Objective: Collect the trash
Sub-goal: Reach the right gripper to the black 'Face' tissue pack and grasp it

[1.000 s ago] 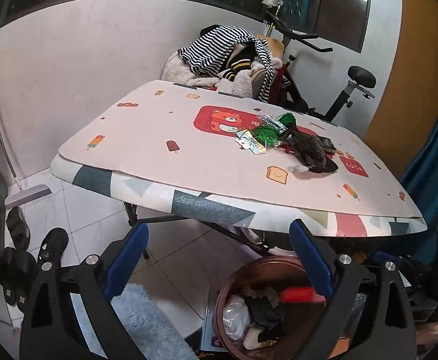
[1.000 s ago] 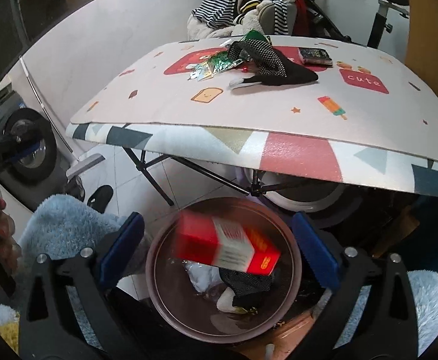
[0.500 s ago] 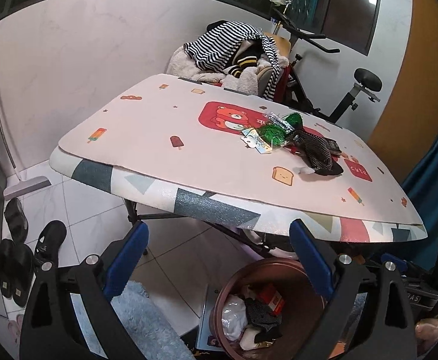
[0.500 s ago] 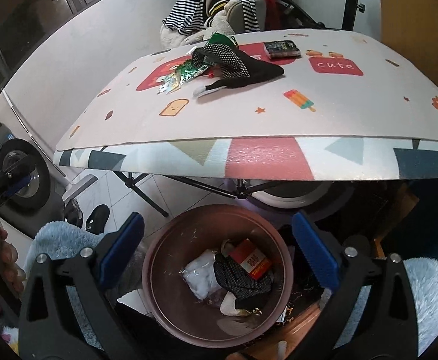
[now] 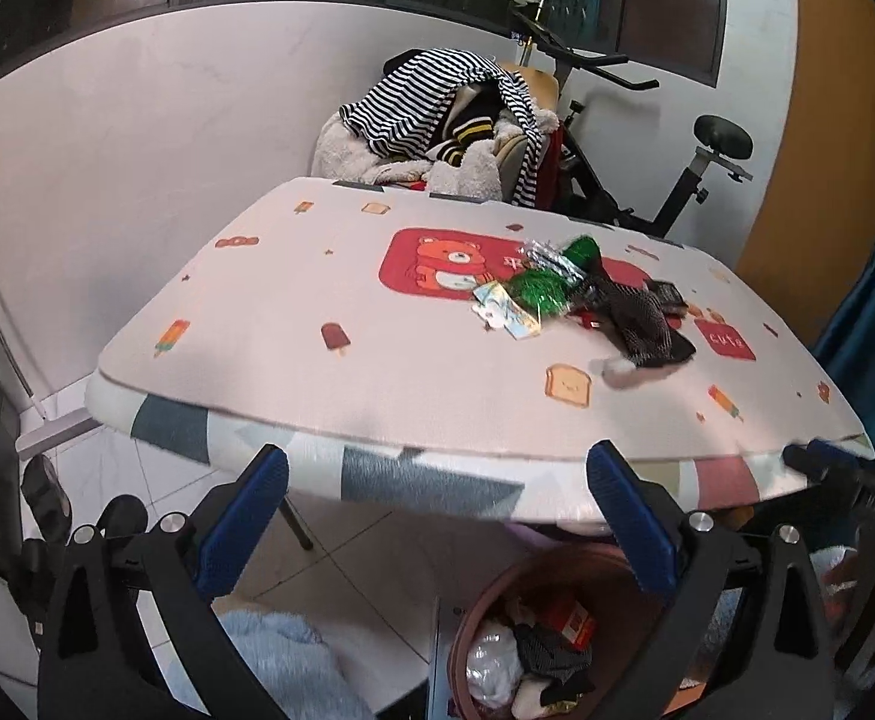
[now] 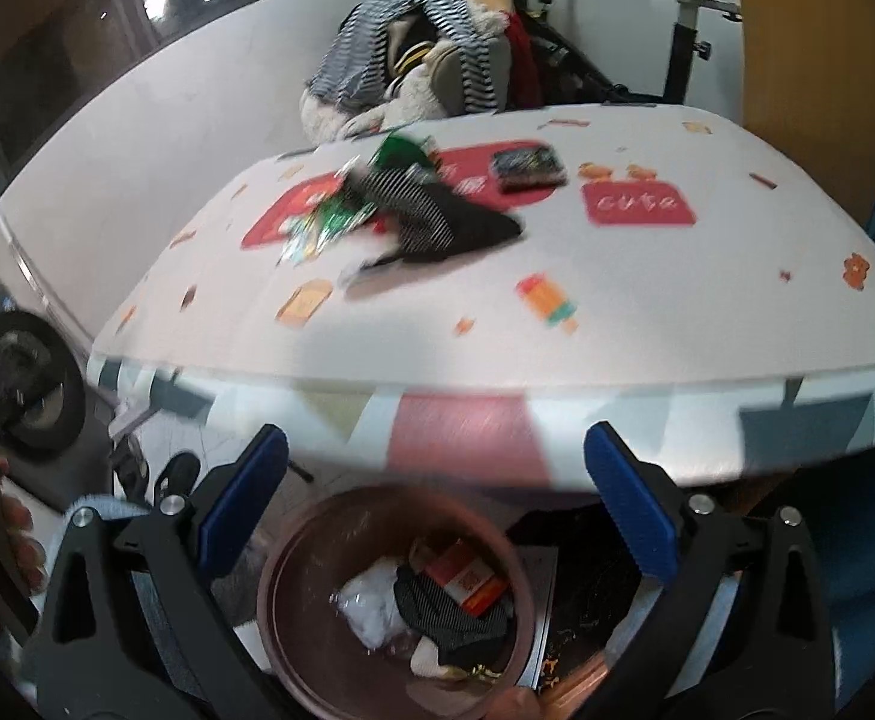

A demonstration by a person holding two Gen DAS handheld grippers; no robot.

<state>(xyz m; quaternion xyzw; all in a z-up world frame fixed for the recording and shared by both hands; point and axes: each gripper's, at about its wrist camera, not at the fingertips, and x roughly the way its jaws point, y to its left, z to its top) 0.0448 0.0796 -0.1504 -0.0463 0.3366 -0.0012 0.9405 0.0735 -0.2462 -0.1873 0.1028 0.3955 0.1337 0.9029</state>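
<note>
A brown trash bin point(image 6: 293, 594) stands on the floor under the table's front edge and holds a red box point(image 6: 464, 579), white plastic and dark scraps; it also shows in the left wrist view point(image 5: 485, 600). On the table point(image 5: 377, 384) lie green foil wrappers point(image 5: 536, 291), a black mesh cloth point(image 5: 641, 324) and a small dark packet point(image 6: 524, 168). My left gripper point(image 5: 437, 522) is open and empty below the table edge. My right gripper point(image 6: 437, 504) is open and empty above the bin.
A chair piled with striped clothes point(image 5: 437, 108) and an exercise bike point(image 5: 677, 180) stand behind the table. A blue fluffy rug point(image 5: 293, 666) and black sandals point(image 5: 47, 498) lie on the tiled floor. A washing machine point(image 6: 23, 396) is at the left.
The red box dropped from my right gripper into the bin. Both grippers then rose toward table height; the right wrist view is now motion-blurred.
</note>
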